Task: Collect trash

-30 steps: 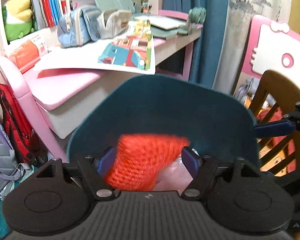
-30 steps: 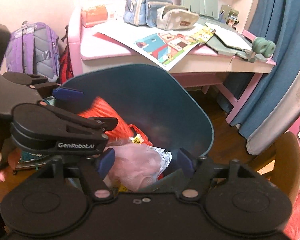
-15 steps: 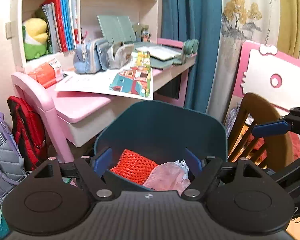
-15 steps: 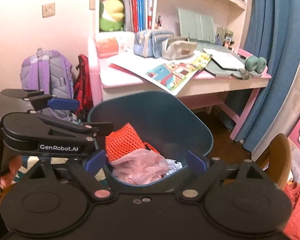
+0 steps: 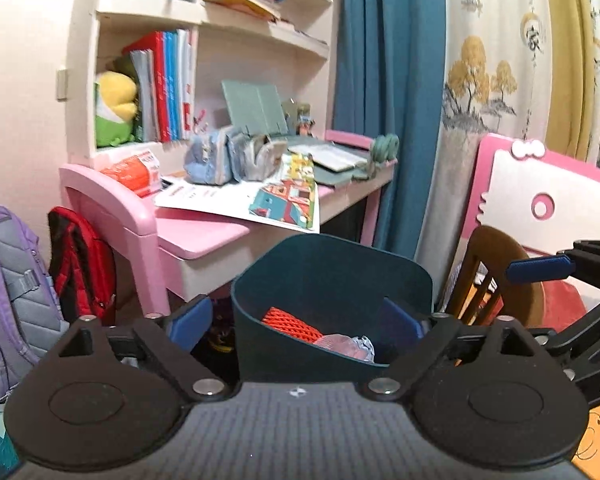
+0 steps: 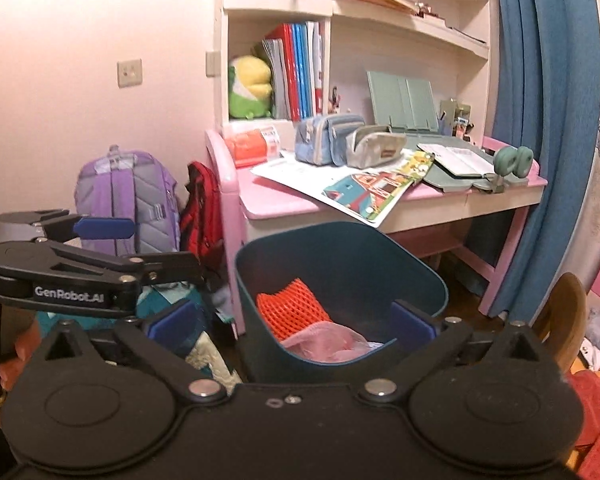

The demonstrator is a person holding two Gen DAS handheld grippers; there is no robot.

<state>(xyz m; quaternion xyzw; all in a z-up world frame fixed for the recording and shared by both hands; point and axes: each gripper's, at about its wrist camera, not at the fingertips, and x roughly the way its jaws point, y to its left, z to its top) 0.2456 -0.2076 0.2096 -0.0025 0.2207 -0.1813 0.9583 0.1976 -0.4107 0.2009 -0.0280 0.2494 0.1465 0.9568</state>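
Observation:
A dark teal trash bin [image 5: 332, 272] stands on the floor in front of the pink desk; it also shows in the right wrist view [image 6: 340, 256]. Inside lie an orange net [image 5: 290, 322] [image 6: 290, 310] and a pink plastic bag [image 5: 348, 346] [image 6: 324, 342]. My left gripper [image 5: 296, 322] is open and empty, above and behind the bin's near rim. My right gripper [image 6: 290, 322] is open and empty, likewise held back from the bin. The left gripper shows at the left of the right wrist view [image 6: 100, 240].
A pink desk [image 6: 284, 200] with pencil cases, papers and a shelf stands behind the bin. A purple backpack [image 6: 128, 200] and a red bag [image 6: 200, 208] lean at its left. A wooden chair [image 5: 496, 276] and blue curtain [image 5: 384, 100] are on the right.
Both grippers have pulled up and back from the bin. The orange net left the left gripper's fingers and now lies in the bin. Both grippers have opened wider.

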